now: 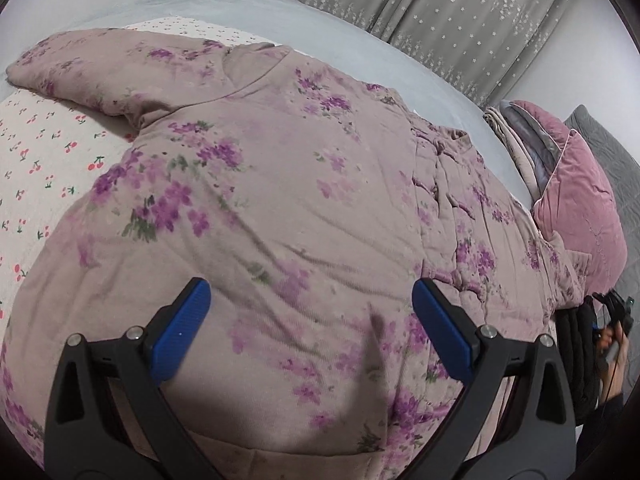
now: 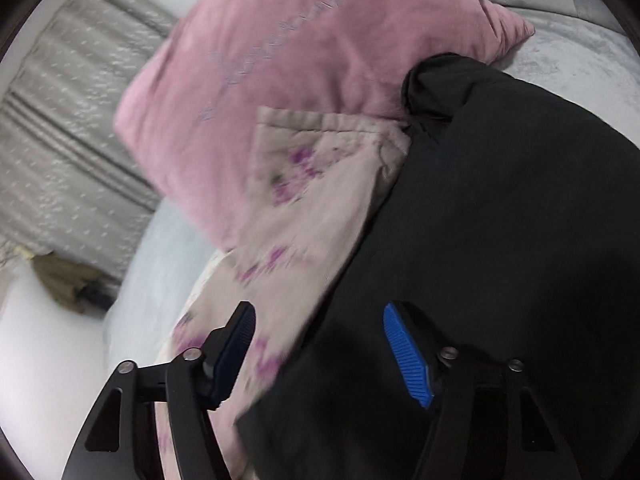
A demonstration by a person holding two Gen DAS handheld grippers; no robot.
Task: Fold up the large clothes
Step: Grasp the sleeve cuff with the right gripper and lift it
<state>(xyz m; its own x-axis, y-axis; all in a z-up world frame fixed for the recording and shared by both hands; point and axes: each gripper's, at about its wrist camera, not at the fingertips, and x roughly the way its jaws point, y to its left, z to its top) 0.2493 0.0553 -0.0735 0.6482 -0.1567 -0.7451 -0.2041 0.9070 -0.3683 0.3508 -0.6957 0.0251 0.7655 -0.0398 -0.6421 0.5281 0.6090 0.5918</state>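
A large padded mauve garment with purple flowers (image 1: 280, 160) lies spread flat on the bed, one sleeve reaching to the upper left. My left gripper (image 1: 311, 288) hovers just over its lower part, blue pads wide apart and nothing between them. In the right wrist view a corner of the same floral garment (image 2: 312, 184) lies beside a black garment (image 2: 500, 220). My right gripper (image 2: 320, 312) hangs over the line where the two meet, jaws apart, pads pressing on nothing. This view is blurred.
A cherry-print sheet (image 1: 48, 148) and a pale blue cover (image 1: 320, 28) lie under the garment. A pink velvet pillow (image 2: 280, 60) and folded bedding (image 1: 516, 140) sit at the head end, by a grey quilt (image 1: 612, 168). Grey star-patterned curtains (image 1: 460, 20) hang behind the bed.
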